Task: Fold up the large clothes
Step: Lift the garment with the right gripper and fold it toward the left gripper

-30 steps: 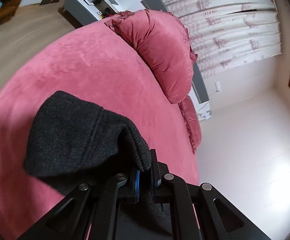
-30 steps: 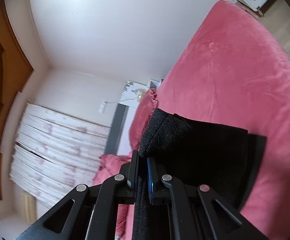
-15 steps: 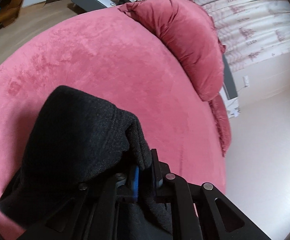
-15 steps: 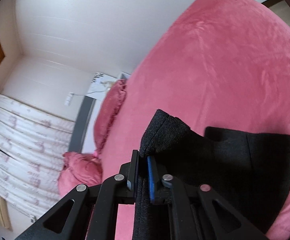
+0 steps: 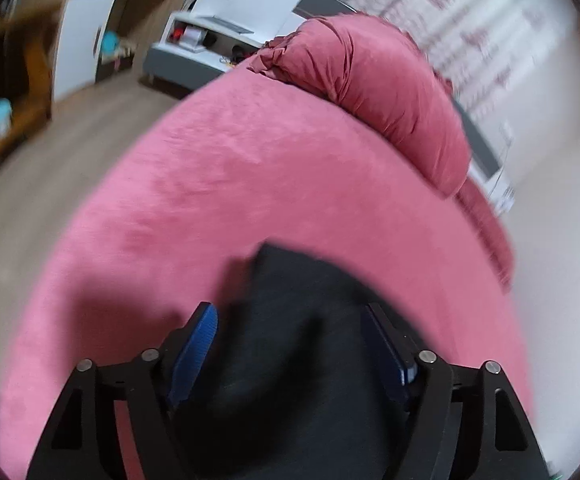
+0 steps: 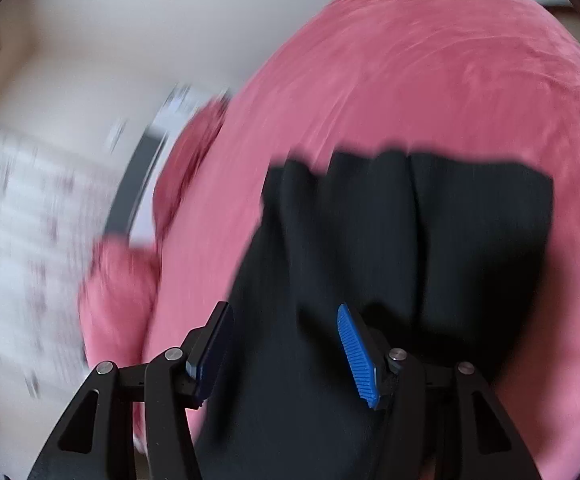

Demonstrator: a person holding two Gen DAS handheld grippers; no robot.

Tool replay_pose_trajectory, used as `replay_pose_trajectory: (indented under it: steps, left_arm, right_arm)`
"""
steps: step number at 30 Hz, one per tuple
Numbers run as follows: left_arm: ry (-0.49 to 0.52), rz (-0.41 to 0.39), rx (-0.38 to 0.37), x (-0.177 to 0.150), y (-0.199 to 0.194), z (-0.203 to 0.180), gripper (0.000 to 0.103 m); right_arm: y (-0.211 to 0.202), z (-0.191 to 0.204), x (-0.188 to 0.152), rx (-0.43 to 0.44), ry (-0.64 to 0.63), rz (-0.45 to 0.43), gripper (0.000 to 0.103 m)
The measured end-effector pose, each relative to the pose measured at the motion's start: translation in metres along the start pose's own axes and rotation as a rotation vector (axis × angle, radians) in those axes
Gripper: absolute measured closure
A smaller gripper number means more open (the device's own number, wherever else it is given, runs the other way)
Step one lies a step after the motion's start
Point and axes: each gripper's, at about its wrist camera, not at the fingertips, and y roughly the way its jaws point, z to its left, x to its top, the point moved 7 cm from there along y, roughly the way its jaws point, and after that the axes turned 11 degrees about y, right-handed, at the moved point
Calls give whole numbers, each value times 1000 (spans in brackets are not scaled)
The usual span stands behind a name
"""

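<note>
On the pink velvety bed cover (image 5: 218,168), the black knit garment (image 6: 430,240) lay released; left gripper (image 5: 290,340) and right gripper (image 6: 286,344), clamped a second ago, had just sprung open, cloth loose between the jaws.

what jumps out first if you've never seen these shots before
A black garment spread on the big pink bed fills the middle of both views. Low in each frame, the left gripper and right gripper have just been opening, their jaws apart over the cloth. A pink pillow lies beyond.

A home bedroom: a wide bed under a pink velvety bedspread (image 5: 250,184), plump dark-pink pillows (image 5: 390,92) at its far end, patterned white curtains (image 5: 490,28) and wood-look flooring (image 5: 70,140) on the left.
</note>
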Motion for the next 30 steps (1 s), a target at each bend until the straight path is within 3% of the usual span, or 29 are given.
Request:
replay_pose_trajectory:
  steps: [2,5,8,13,14,16,19,21,24,27,30]
  left_arm:
    - [44,22,21,-15,-3,8,27]
    - [70,51,-6,-40,-3,16,26]
    - [68,90,-70,-64,2,16,26]
    - [74,74,-41,-69,8,11,23]
    - [74,73,-24,-68,10,12,25]
    - [108,92,2,-65,14,9,40]
    - [223,107,38,-61,10,-2,53]
    - [267,96,18,-54,-4,-5,62]
    - [251,84,-51,-41,-23,-2,73]
    - [271,93,-106,-32,-36,-2,77]
    - [332,115,-96,-37,-35,-5,77]
  right_arm:
    - [-11,-2,-43,-16,-119,71,47]
    - [-30,-11,-104,-57,-245,124,47]
    - [-47,-28,-147,-27,-208,159,47]
    - [-58,-38,-214,88,-73,274,46]
    - [-57,-32,-236,109,-96,323,46]
    - [-52,-17,-269,125,-180,385,46]
    - [-38,14,-326,173,-333,504,46]
    - [-23,38,-363,204,-428,590,46]
    - [-5,59,-417,215,-596,679,46]
    - [21,77,-449,190,-733,736,46]
    - [38,105,-463,201,-847,746,46]
